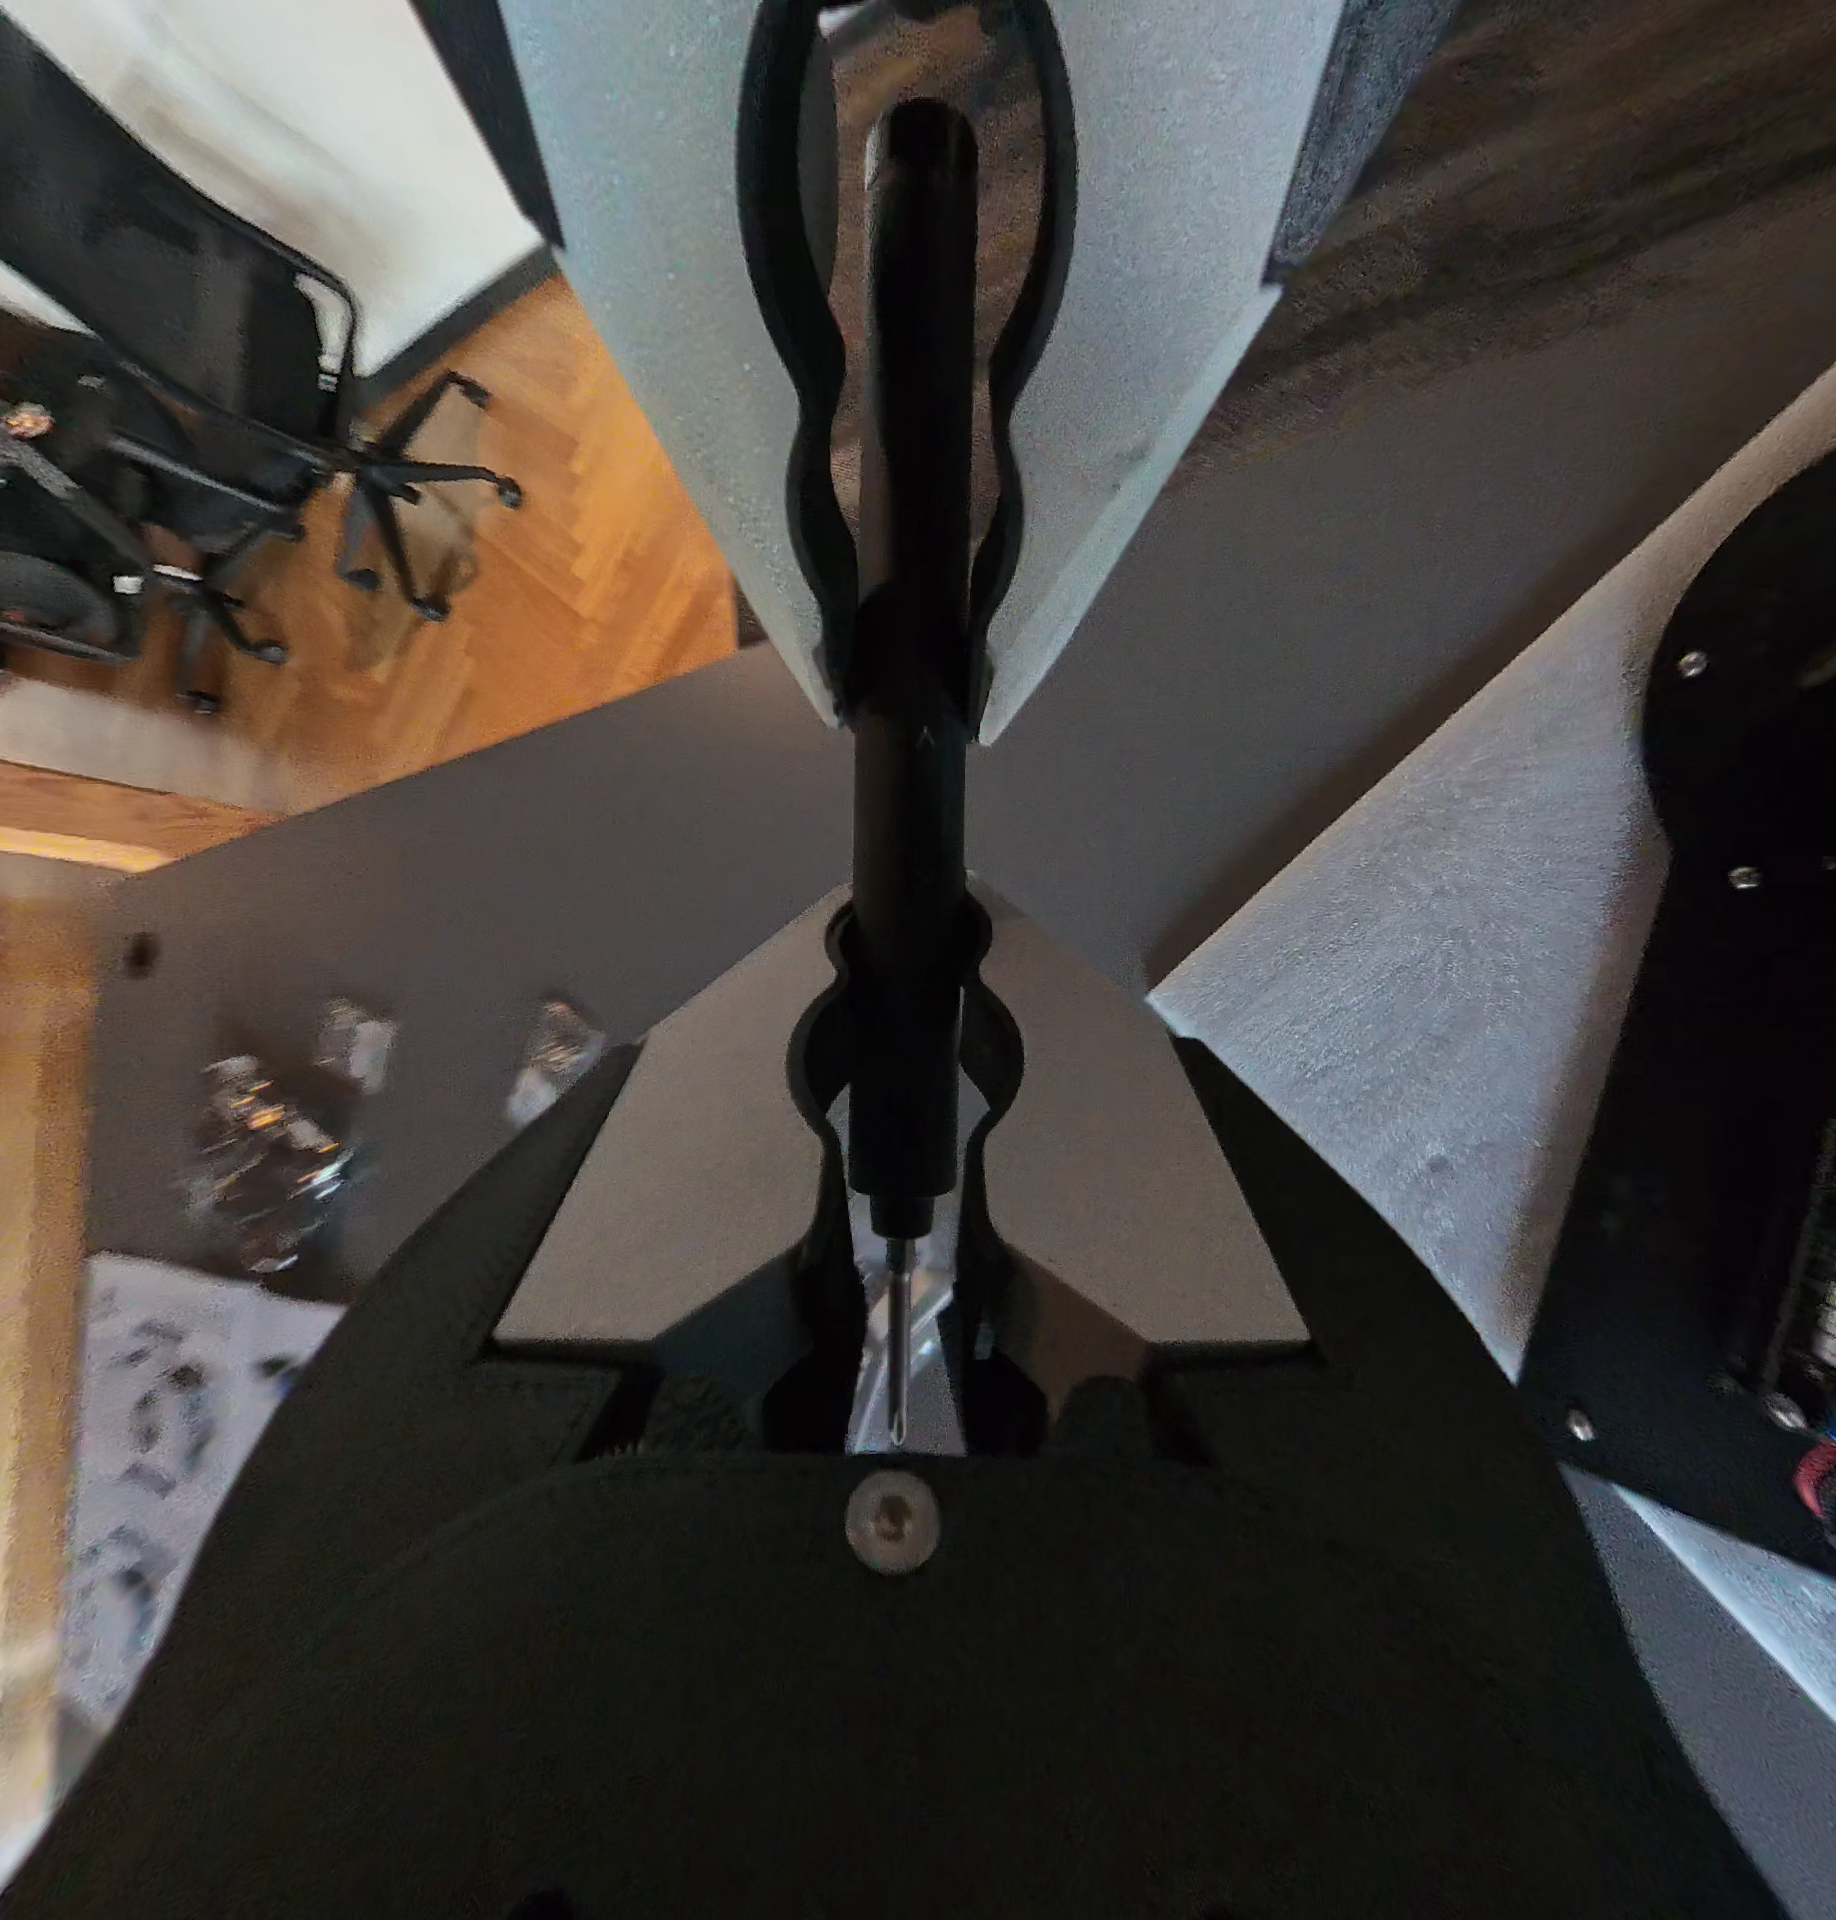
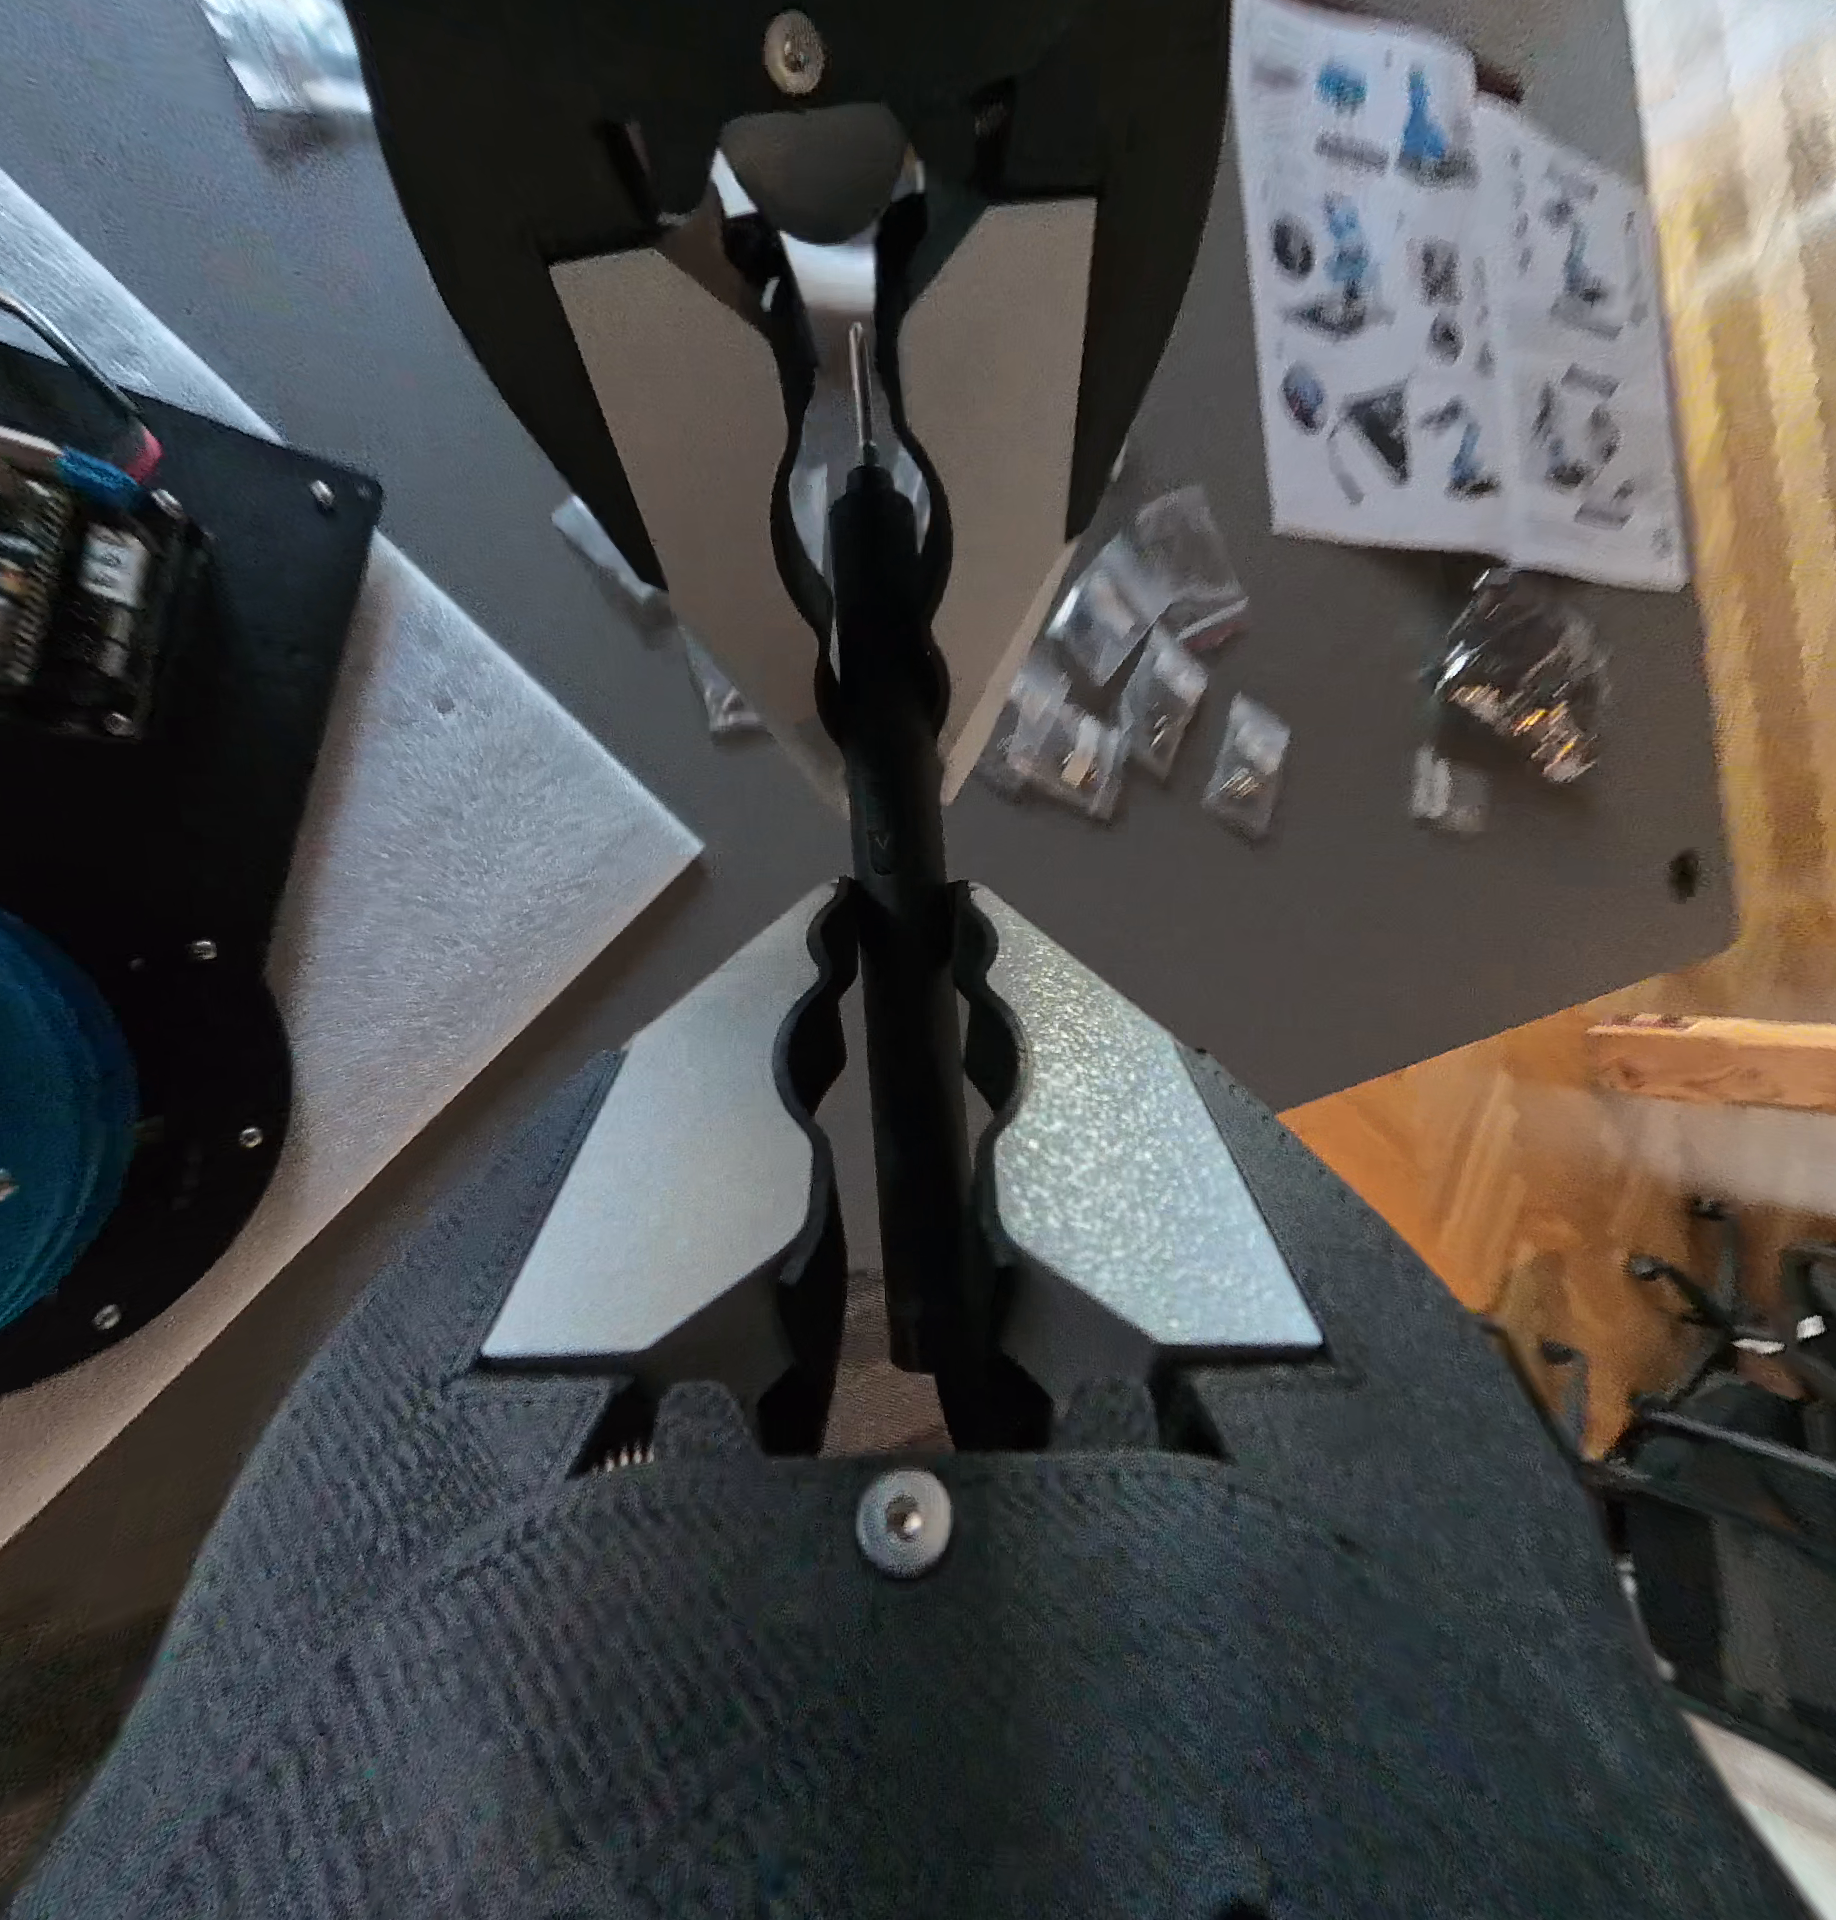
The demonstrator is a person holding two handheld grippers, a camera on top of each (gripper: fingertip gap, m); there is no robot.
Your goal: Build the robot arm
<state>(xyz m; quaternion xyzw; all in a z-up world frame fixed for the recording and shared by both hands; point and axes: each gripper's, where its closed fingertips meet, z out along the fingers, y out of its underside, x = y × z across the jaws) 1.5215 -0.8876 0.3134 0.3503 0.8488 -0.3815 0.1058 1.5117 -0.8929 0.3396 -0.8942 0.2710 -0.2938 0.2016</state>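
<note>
Both claws, left [image 1: 909, 914] and right [image 2: 898, 894], grip one black screwdriver [image 2: 893, 790] above plastic bags [image 2: 1132, 665].

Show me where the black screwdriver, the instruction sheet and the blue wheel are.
black screwdriver [image 2: 898, 831]: right wrist view, middle of its handle.
instruction sheet [image 2: 1433, 312]: right wrist view, centre of the page.
blue wheel [image 2: 31, 1122]: right wrist view, its face.
</note>
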